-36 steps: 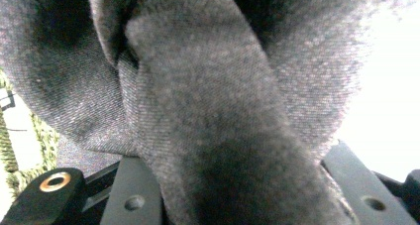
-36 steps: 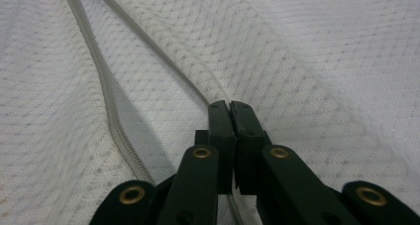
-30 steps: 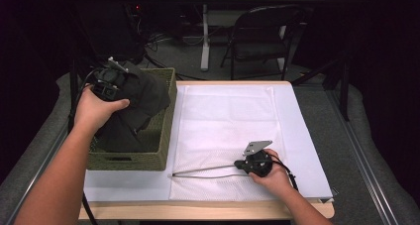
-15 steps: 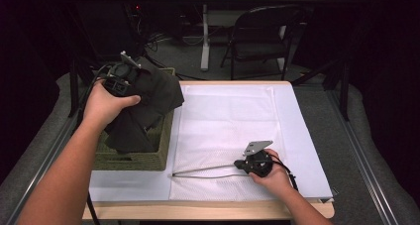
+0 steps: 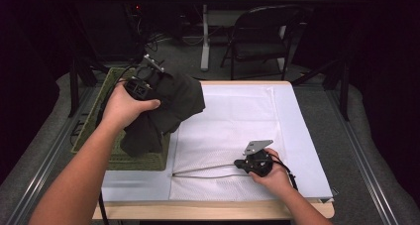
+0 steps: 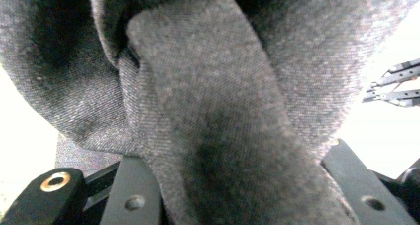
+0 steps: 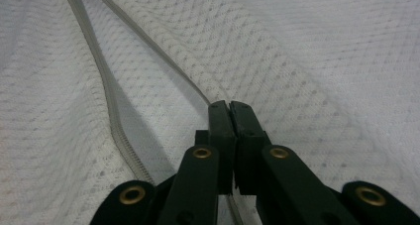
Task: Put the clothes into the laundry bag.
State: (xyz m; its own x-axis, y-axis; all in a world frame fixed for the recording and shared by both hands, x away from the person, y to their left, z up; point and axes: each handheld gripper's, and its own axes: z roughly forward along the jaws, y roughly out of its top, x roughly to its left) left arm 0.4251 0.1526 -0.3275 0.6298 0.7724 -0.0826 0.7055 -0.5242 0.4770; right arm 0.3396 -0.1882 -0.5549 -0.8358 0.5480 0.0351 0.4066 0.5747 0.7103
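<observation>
So from the high view, the left claw is up above the green basket at the bench's left, clamped on a dark cloth that hangs down over the basket's rim. The right claw sits low on the white mesh bag, near its front edge. Left gripper view: grey fabric bunched between the jaws, pinched tight. Right gripper view: jaws pressed together right at the bag's zipper, which splits open ahead of them.
</observation>
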